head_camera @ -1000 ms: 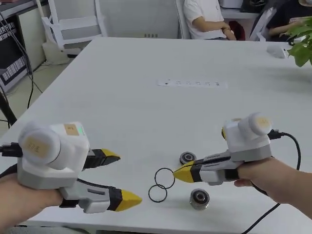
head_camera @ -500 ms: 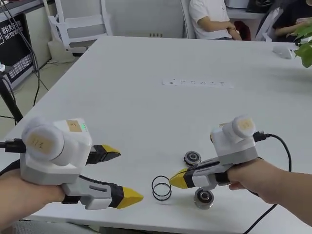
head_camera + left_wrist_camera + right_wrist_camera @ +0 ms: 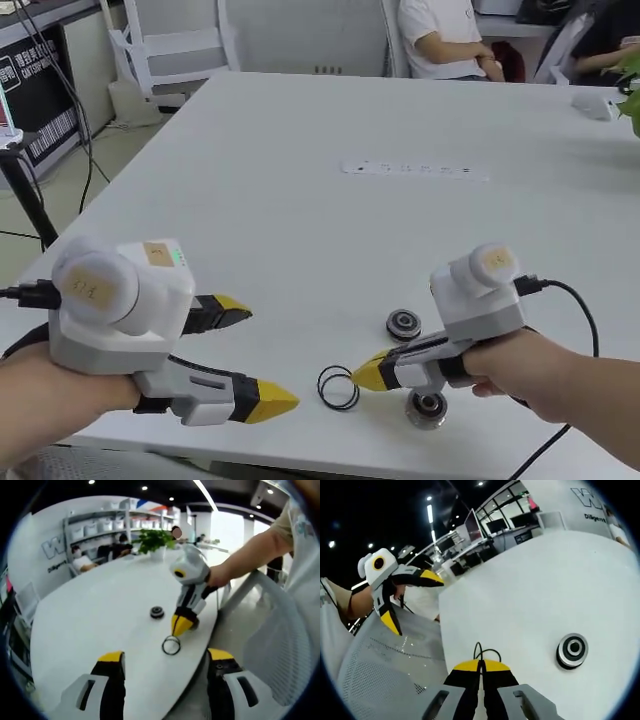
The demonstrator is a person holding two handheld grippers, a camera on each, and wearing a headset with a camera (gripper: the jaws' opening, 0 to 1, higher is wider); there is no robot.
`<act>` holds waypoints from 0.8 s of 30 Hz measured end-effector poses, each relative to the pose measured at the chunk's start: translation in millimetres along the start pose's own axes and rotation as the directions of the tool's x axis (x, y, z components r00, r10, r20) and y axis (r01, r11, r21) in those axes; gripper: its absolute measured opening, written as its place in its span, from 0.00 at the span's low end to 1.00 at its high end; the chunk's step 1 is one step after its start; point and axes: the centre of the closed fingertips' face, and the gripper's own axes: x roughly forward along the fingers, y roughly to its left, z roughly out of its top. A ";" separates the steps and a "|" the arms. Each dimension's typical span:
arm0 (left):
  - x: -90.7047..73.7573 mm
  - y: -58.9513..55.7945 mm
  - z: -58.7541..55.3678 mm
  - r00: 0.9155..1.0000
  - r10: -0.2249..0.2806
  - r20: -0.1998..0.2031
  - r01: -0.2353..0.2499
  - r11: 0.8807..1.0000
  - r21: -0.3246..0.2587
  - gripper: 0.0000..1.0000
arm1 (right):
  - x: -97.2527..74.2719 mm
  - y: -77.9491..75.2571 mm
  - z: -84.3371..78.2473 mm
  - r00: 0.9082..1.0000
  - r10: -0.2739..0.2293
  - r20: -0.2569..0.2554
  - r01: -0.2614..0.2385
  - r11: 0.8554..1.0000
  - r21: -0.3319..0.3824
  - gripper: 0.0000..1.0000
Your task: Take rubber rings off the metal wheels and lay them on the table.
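Two people's-eye and gripper views of a white tabletop [image 3: 300,180]. The right hand-held gripper [image 3: 368,375] lies low near the front edge, its yellow jaws pressed together; in its own view a thin black rubber ring [image 3: 487,651] loops out from the closed tips, so it appears to pinch that ring's edge. A second ring [image 3: 340,396] lies flat beneath it.

Compared with a second ago, the two loops, which then only slightly overlapped, now lie almost stacked, and the right hand-held gripper has slid with them toward the near edge. The left hand-held gripper [image 3: 258,356] still hovers at the left, jaws spread wide and holding nothing.

Two metal wheels sit close by: one wheel [image 3: 404,323] just beyond the right hand-held gripper, the other wheel [image 3: 427,409] partly under it. With two rings on the tabletop beside two wheels, the task looks nearly done; what seems left is to let go of the pinched ring. Whether any ring remains on a wheel is too small to tell.

The surface is smooth, pale and long, with a strip of small print [image 3: 415,170] across its middle. A cable [image 3: 585,310] trails from the right hand-held gripper. At the far end people sit; a green plant [image 3: 632,90] shows at the right edge.
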 end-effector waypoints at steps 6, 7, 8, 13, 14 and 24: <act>0.2 1.3 -1.0 1.000 0.000 -0.002 0.000 1.000 -0.004 0.66 | 0.6 -3.7 -2.3 1.000 -0.012 -0.004 0.012 1.000 0.010 0.00; 0.5 1.2 -1.0 1.000 0.000 -0.002 0.000 1.000 -0.005 0.66 | 0.5 -4.2 -2.7 1.000 -0.014 -0.005 0.014 1.000 0.012 0.00; 0.7 1.1 -1.1 1.000 0.000 -0.003 0.000 1.000 -0.005 0.66 | 0.6 -4.6 -3.1 1.000 -0.016 -0.006 0.016 1.000 0.013 0.00; 1.8 0.7 -3.0 1.000 -0.004 -0.009 0.004 1.000 -0.008 0.66 | 1.2 -6.2 -6.3 1.000 -0.025 -0.016 0.025 1.000 0.018 0.00; 1.8 0.7 -3.2 1.000 -0.004 -0.009 0.004 1.000 -0.008 0.66 | 1.3 -6.7 -6.7 1.000 -0.027 -0.017 0.027 0.999 0.018 0.00; 2.6 -0.2 -2.6 1.000 -0.010 -0.020 0.010 1.000 -0.006 0.66 | 2.0 -7.6 -9.1 0.999 -0.034 -0.031 0.034 0.999 0.001 0.02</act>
